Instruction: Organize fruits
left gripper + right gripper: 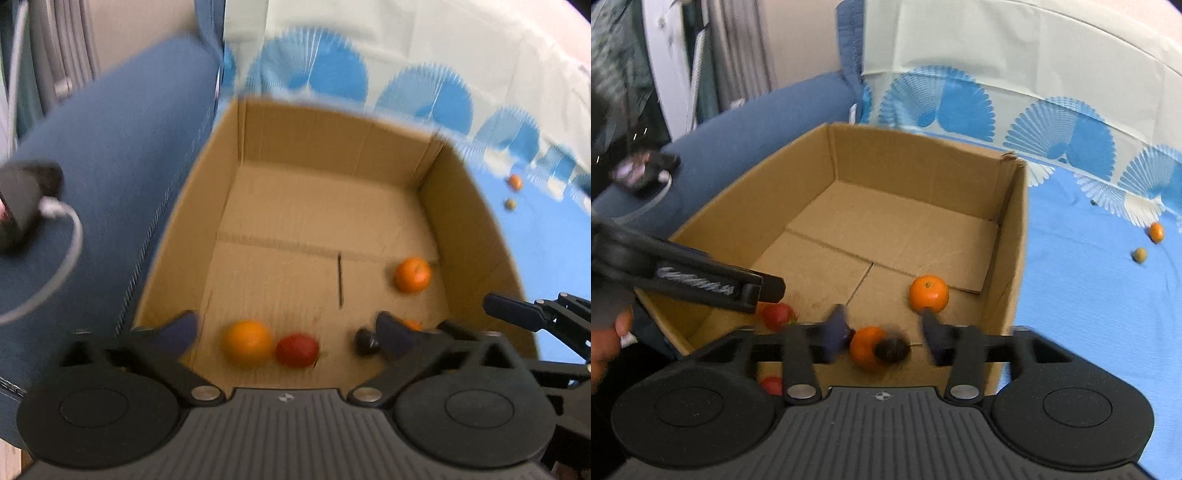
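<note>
Fruits (248,343) in box (295,133), lying free between both open jaws

A home: blue sofa arm (746,125) and fan-patterned cloth (1071,258) beside curtains (738,55).

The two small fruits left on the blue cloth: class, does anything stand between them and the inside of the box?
Yes. The box's right wall stands between the small orange fruit, the greenish fruit and the box floor; they must go over its rim.
</note>
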The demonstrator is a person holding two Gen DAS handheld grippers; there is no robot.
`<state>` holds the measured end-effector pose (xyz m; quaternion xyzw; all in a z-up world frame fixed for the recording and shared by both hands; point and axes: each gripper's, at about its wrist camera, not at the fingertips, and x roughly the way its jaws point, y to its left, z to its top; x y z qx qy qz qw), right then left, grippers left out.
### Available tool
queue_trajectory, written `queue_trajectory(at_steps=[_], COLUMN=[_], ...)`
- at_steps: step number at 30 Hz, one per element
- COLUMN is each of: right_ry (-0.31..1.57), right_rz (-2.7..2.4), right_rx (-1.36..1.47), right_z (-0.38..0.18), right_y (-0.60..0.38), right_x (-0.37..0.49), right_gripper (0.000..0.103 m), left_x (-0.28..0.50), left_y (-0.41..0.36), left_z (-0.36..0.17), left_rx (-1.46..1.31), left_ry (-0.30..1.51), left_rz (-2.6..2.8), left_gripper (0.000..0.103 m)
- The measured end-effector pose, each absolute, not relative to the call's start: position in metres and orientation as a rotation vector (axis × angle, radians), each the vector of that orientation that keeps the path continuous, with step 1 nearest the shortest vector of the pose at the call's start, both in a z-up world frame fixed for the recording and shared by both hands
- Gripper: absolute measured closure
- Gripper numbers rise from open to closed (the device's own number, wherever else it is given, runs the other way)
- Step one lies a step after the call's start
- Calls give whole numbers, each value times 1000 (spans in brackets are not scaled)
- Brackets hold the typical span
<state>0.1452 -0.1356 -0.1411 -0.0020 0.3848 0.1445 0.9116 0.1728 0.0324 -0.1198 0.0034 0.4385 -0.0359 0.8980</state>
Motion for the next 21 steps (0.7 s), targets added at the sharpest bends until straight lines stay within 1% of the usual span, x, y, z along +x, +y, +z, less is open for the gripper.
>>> queue_trajectory(at_steps=[2,3,5,7,11,16,21], right_ry=[779,777,769,769,803,798,726], right_rz=[284,275,253,246,251,263,265], right_rx=[20,19,15,29,45,36,9], right_z=[-133,-129,-119,-110,-99,-83,-61], right_y=[-140,-142,-146,-152,-155,-150,-147], right_x=[141,139,130,116,82,38,6], right_gripper=[25,21,7,4,1,1,1], left_x=[166,162,152,139,102,58,26], left_y=[29,28,29,32,36,35,32], left_z=[-109,-104,-97,-92,-81,-70,-52], left_rx=[37,42,42,34,8,1,2], left_ry=[883,875,878,885,895,908,840], left_rz=[-100,-99,-95,-90,-59,-45,-18], left_gripper=[0,0,0,0,0,0,0])
